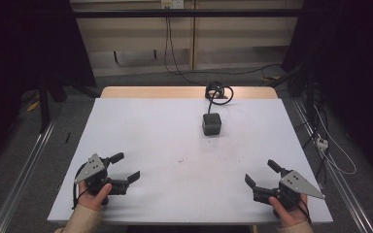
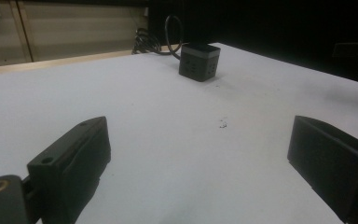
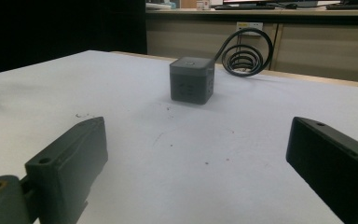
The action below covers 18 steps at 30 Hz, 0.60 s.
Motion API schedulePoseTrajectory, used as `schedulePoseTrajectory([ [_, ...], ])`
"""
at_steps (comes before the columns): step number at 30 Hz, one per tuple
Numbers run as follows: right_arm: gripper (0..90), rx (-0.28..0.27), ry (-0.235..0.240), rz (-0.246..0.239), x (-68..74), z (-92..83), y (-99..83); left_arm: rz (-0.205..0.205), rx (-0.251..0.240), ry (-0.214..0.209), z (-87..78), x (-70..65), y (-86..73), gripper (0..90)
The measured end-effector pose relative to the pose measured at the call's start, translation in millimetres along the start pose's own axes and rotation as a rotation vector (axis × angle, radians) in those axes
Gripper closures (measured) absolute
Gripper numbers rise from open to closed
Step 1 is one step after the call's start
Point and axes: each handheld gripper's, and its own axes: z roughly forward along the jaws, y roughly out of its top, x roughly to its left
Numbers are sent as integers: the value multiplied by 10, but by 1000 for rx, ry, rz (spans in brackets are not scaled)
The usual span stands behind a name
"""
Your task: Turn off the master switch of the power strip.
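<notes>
White counter point(image 1: 141, 131) with pale wood edge at far side. Grey carpet floor point(image 1: 141, 80) beyond, black cables trailing across it. Beige cabinet wall point(image 1: 233, 39) behind, wall socket point(image 1: 171, 4) at top. Dark curtains either side. Metal rails point(image 1: 22, 162) flank counter. Dim light.

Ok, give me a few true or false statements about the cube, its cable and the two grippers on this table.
1. The dark cube sits between the left gripper jaws. False: it stands apart, farther up the table.
2. The right gripper is open. True.
3. The coiled cable lies behind the cube at the far edge. True.
4. The cube lies tipped on its side. False: it stands upright.
5. Both grippers are empty. True.
</notes>
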Motion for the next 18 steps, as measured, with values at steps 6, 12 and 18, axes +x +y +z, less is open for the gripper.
schedulePoseTrajectory([
  [6,50,14,9,-5,29,36,2,0,-4,-1,2,5,6,56],
  [12,57,29,28,-17,48,90,1,0,-4,-2,6,-3,9,56],
  [18,54,29,28,-25,75,168,40,1,-7,-5,3,-1,11,57],
])
